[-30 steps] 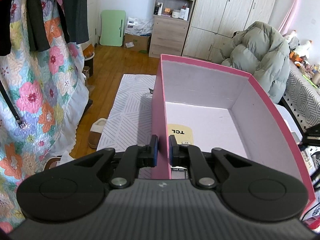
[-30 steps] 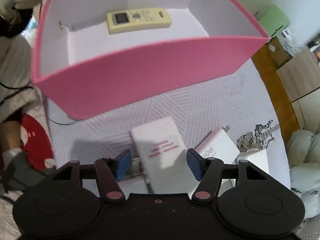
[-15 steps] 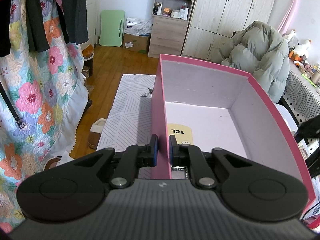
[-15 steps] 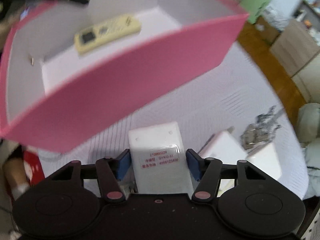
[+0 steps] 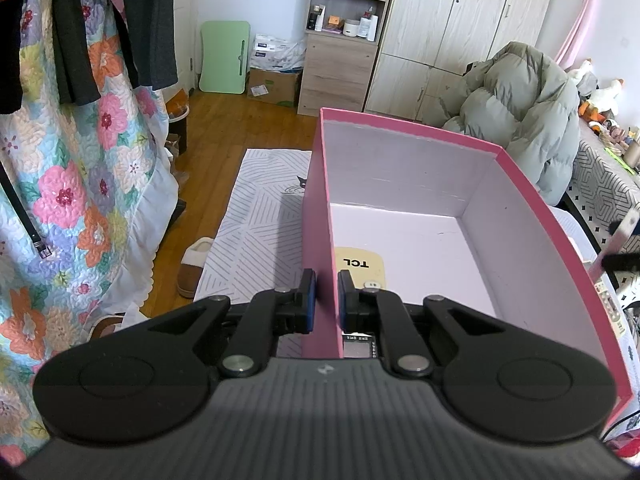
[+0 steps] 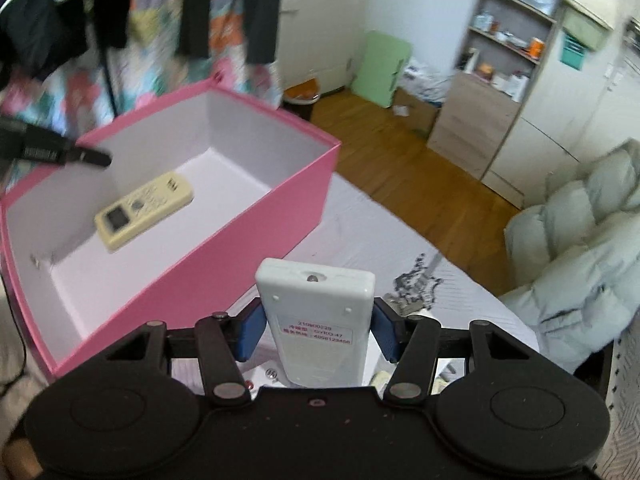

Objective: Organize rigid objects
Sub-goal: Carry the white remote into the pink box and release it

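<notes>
The right tongs (image 6: 316, 330) gripped a white remote (image 6: 316, 320) by its two long edges, the blue pads pressed against its sides about midway along, label side up and its emitter end pointing away from the tongs. It looked like a light, stiff plastic shell, smooth and somewhat slippery, so a hold across the narrow width suited it; gripped this far back, the free front end could tip if the squeeze slackened, and a drop would more likely scuff it than break it. Ahead and to the left of these tongs stood the pink box (image 6: 256, 216), open-topped with pale inner walls, and in it lay a cream remote (image 6: 144, 210) flat on the floor, screen end nearer the tongs; most of the floor around it was bare, with plenty of room for a second remote. The left tongs (image 5: 326, 300) were clamped on the box's near-left wall (image 5: 320, 240), one pad outside and one inside, steadying it, and the cream remote sat just beyond the inner pad. To the right of the held remote, low behind the right pad, some keys (image 6: 416, 288) and perhaps a white charger lay on the patterned sheet, though blur and the tongs hid most of them.
</notes>
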`<state>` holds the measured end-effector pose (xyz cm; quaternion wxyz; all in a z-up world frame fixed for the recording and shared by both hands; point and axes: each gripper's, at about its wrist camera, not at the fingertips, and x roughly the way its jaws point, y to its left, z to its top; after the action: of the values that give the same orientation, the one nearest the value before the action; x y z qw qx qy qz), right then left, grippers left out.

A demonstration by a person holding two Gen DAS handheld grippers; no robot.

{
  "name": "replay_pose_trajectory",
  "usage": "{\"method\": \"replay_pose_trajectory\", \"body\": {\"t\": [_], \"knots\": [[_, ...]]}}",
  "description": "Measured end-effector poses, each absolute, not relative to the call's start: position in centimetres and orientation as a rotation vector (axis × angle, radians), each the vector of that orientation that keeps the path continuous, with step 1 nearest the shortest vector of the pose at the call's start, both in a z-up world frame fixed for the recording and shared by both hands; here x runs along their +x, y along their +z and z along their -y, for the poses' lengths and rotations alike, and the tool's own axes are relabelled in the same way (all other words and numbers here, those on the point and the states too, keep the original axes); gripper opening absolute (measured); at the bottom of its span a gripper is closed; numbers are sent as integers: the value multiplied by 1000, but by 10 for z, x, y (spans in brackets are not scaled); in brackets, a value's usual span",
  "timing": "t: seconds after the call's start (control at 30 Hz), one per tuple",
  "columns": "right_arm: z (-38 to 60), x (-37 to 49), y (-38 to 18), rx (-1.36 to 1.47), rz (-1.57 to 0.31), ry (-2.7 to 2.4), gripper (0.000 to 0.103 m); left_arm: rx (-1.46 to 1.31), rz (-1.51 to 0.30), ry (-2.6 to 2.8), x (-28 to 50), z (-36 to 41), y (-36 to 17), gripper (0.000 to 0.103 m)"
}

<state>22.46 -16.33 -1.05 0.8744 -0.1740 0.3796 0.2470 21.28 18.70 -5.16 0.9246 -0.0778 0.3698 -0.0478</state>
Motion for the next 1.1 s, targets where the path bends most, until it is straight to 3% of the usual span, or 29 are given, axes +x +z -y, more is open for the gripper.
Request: {"method": "replay_pose_trajectory", "body": {"t": [0.47, 0.8, 1.1], "knots": [[148, 211, 64, -7, -577, 827, 61, -177, -758, -105, 213, -193, -54, 10], [65, 235, 1, -210, -796, 887, 61, -186, -751, -104, 212, -193, -56, 10], [15, 255, -16, -273, -791, 973, 61, -210, -758, -124, 213, -200, -59, 12]]}}
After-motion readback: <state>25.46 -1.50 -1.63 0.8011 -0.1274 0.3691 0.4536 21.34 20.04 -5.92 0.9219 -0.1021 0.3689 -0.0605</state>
